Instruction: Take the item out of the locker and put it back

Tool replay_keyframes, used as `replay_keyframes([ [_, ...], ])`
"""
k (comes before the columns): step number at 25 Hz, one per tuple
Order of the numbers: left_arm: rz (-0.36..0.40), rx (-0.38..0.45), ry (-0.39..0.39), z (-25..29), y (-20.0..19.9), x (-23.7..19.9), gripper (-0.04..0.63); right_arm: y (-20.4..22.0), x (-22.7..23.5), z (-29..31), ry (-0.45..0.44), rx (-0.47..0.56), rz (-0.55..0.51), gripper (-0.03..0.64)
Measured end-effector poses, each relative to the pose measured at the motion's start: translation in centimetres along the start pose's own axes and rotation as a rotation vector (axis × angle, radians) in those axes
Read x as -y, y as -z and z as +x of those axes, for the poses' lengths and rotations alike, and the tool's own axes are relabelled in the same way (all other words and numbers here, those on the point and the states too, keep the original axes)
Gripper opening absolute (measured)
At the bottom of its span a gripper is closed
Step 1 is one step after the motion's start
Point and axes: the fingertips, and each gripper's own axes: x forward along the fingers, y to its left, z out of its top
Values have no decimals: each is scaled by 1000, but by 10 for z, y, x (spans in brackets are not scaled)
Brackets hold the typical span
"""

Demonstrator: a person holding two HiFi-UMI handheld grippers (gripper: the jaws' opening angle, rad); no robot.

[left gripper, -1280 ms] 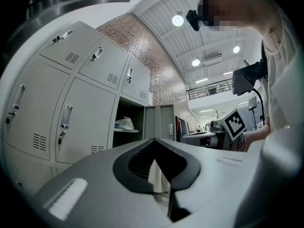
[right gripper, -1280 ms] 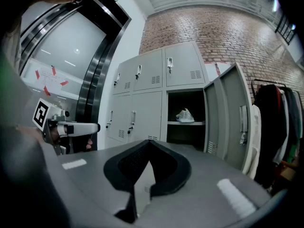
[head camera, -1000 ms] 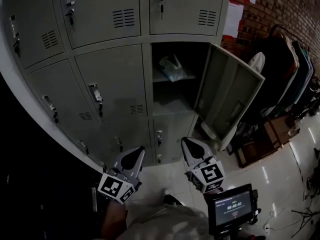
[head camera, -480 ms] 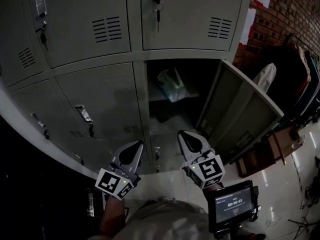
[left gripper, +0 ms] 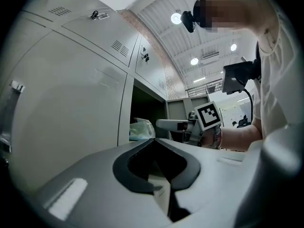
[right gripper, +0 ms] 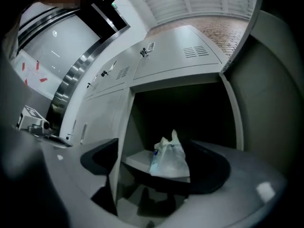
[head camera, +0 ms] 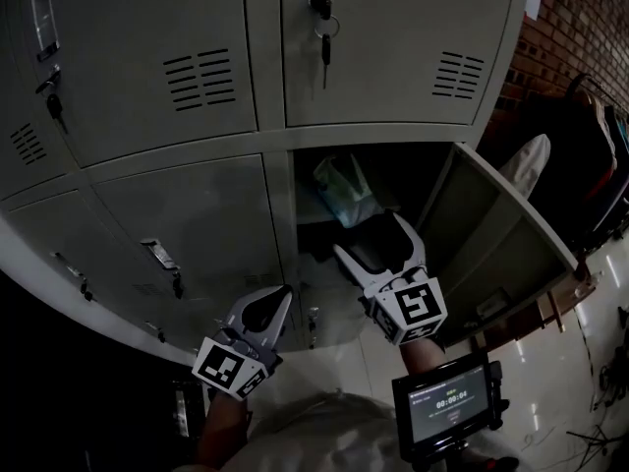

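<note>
Lockers (head camera: 197, 205): grey metal bank; all doors in view closed except one.
Open compartment (head camera: 432, 180): dark inside, at the right; its door (head camera: 511, 229) stands swung out to the right.
Right tongs (head camera: 371, 234): at the mouth of the open compartment; jaws have just been opening and stand apart, the pads pressing on nothing.
Left tongs (head camera: 273, 301): nearer and more left, before a closed door; jaws together, empty.
Bag (head camera: 344, 193): pale plastic, on the shelf (right gripper: 137, 158) inside the open compartment, seen between the right jaws.
Key (head camera: 322, 29): hangs from the lock of the door above.
</note>
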Motion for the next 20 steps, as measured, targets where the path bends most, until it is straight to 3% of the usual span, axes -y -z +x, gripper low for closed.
replay_keyframes([
  [4, 7, -15, 19, 5, 4, -7, 5, 0, 23, 33, 36, -14, -8, 554],
  [8, 27, -17, 16, 6, 5, -15, 5, 13, 36, 53, 41, -61, 18, 572],
  [9, 25, -16, 19, 6, 5, -16, 5, 16, 39, 55, 49, -75, 15, 545],
  [11, 24, -12, 21, 7, 3, -19, 5, 23, 46, 58, 70, -103, 0, 395],
  [13, 20, -7, 15, 7, 3, -23, 5, 29, 50, 61, 75, -130, -9, 371],
  [19, 12, -30, 34, 6, 8, -23, 5, 41, 48, 66, 43, -212, -65, 49],
  [20, 16, -27, 34, 7, 8, -24, 5, 42, 49, 66, 44, -220, -76, 27],
])
